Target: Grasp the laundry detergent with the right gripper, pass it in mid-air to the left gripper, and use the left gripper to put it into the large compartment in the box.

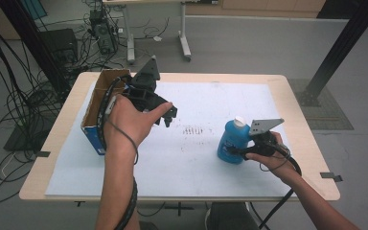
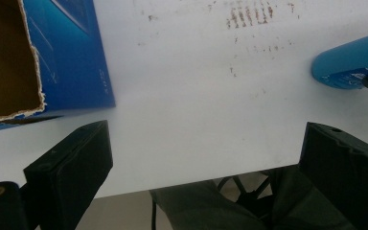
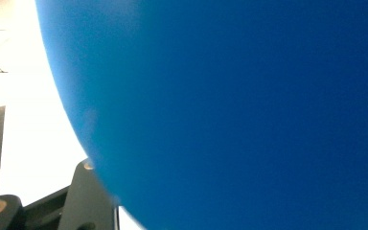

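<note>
Bottle (image 1: 232,142) label (blue) — apparently unreadable.

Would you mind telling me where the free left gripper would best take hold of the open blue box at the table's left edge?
Probably one long side wall of the blue box, near its open top, coming from above with the left gripper. The box stands open upward, so one jaw could go inside and one outside. Its torn rim suggests gripping below the edge.

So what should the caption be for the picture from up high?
Right gripper clamps an upright blue bottle while the open left gripper hovers beside a cardboard box.
</note>
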### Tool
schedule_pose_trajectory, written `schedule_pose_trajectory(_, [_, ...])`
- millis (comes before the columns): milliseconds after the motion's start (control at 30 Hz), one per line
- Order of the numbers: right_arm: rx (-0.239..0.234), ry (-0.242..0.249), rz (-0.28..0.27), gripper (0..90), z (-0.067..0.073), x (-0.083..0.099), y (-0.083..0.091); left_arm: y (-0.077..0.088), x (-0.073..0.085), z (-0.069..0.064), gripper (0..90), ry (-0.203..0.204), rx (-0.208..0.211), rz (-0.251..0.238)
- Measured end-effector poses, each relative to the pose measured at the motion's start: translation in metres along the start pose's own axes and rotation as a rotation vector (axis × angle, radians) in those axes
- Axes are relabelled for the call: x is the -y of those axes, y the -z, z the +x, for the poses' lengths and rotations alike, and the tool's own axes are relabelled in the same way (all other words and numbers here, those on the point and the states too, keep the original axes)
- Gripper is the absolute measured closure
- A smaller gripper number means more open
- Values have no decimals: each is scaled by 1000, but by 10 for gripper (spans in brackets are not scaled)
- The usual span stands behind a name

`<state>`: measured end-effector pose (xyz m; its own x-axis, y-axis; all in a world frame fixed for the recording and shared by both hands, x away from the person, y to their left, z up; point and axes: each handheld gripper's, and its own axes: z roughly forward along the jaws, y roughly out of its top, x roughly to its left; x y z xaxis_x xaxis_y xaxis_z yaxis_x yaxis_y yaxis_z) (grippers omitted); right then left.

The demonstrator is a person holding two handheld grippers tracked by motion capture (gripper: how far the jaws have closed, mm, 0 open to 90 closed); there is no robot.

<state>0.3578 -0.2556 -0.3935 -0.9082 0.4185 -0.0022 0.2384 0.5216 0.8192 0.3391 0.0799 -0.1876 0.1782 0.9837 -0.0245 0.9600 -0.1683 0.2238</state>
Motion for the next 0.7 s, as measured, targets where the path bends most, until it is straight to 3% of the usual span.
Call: schedule_pose_trajectory(700, [2,-4,4,422,0,-1,0,2,1,-1,48,-2,-2,-5])
